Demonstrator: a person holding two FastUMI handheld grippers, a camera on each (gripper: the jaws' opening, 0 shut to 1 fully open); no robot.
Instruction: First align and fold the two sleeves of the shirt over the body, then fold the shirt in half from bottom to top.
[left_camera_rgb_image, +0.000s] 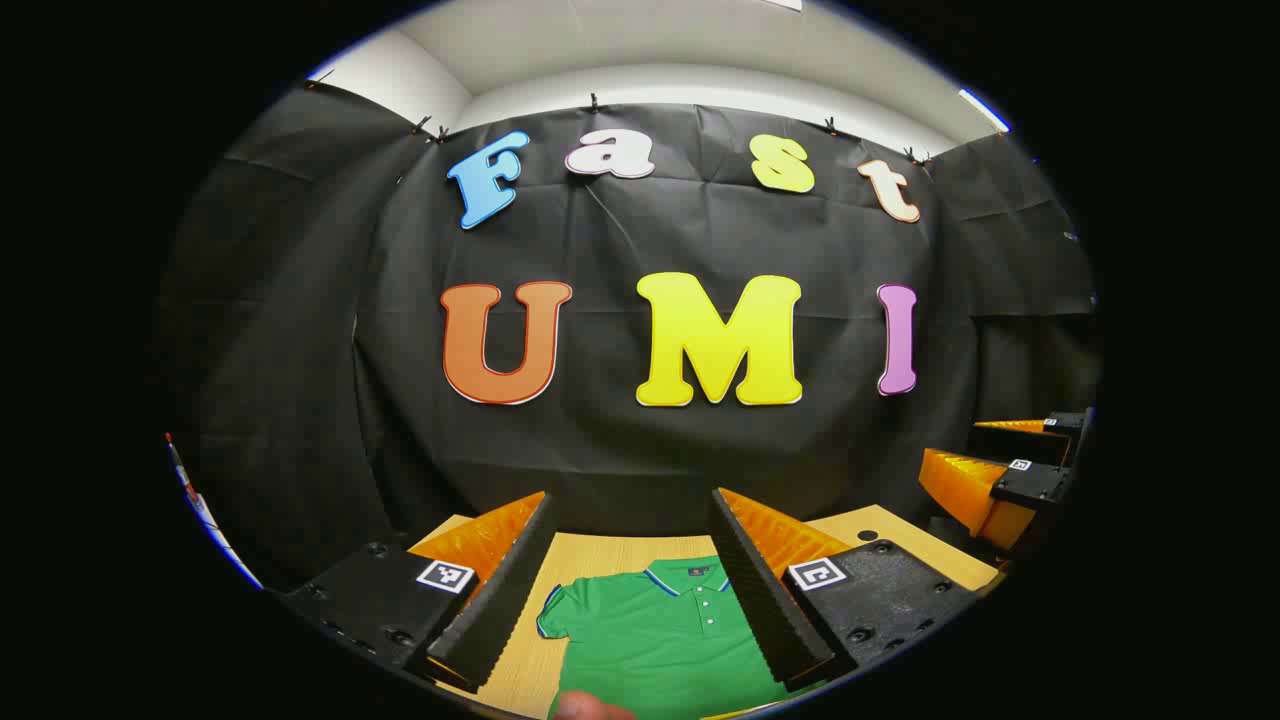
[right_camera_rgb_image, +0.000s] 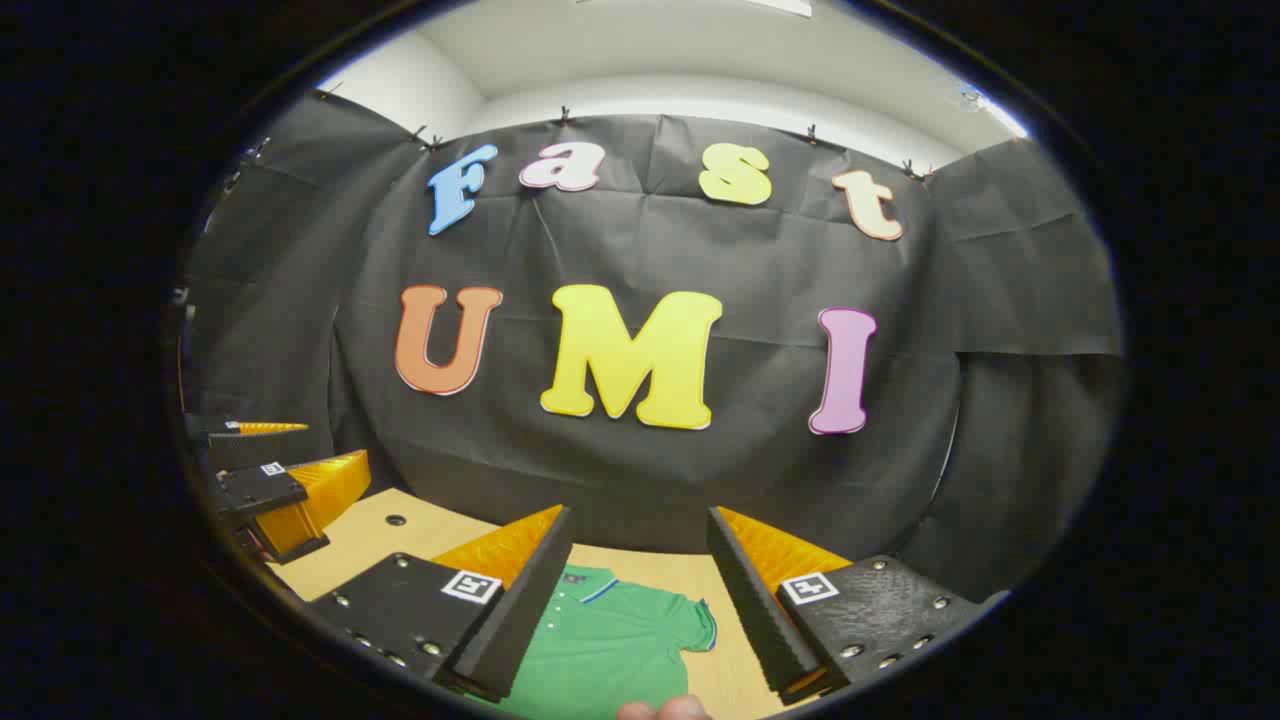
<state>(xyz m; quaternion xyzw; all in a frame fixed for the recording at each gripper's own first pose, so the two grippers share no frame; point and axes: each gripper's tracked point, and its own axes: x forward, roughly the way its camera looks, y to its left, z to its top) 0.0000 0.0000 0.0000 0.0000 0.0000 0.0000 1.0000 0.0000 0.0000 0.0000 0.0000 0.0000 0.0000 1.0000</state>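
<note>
Wood table — green shirt flat, collar twd wall; both tongs released.

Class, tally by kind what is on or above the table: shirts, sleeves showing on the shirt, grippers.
Shirt: 1
Sleeves: 2, one, the other
Grippers: 2, left gripper, right gripper
Table: 1
Total: 6

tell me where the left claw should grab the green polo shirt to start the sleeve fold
Take the green polo shirt at the hem of its short sleeve, which lies flat and spread out to the side on the wooden table. Probably come down from above at the outer edge with the open left claw, then carry it inward over the body.
</note>
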